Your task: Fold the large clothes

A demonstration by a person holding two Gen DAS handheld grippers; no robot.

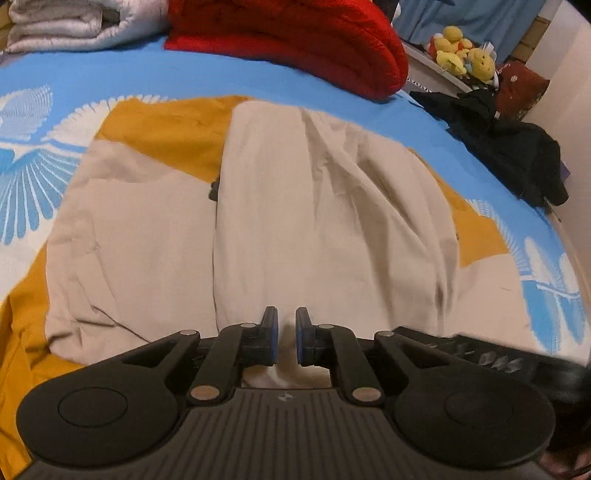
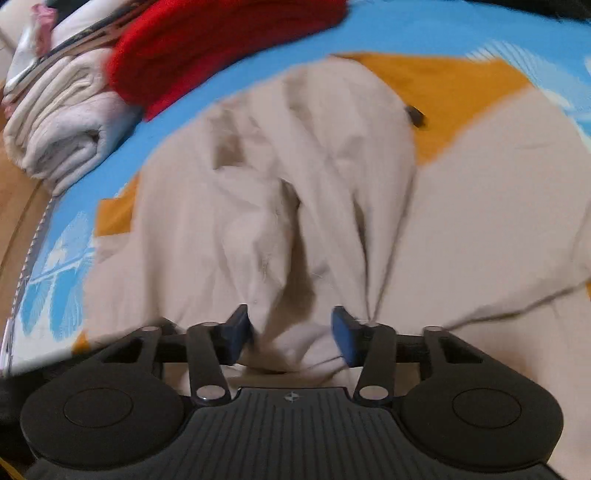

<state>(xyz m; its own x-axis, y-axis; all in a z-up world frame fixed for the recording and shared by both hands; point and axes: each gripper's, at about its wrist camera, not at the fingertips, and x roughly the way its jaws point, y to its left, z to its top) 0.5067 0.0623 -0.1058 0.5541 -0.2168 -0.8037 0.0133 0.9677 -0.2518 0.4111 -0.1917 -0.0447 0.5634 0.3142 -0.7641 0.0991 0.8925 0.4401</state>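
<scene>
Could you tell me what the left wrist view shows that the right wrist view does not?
Only the left wrist view shows yellow plush toys, a black garment and the left gripper, slightly open over cloth. Only the right wrist view shows the right gripper, open with bunched fabric between its fingers. Both show the beige and mustard garment, red blanket, folded white bedding and blue sheet.

Home bedroom: bed w/ blue sheet [image 1: 229, 79], folded blankets [image 1: 66, 26], plush toys [image 1: 463, 50] on shelf.

Beige-and-mustard garment [image 1: 325, 206]; blue feather-print sheet [image 1: 110, 77]
</scene>
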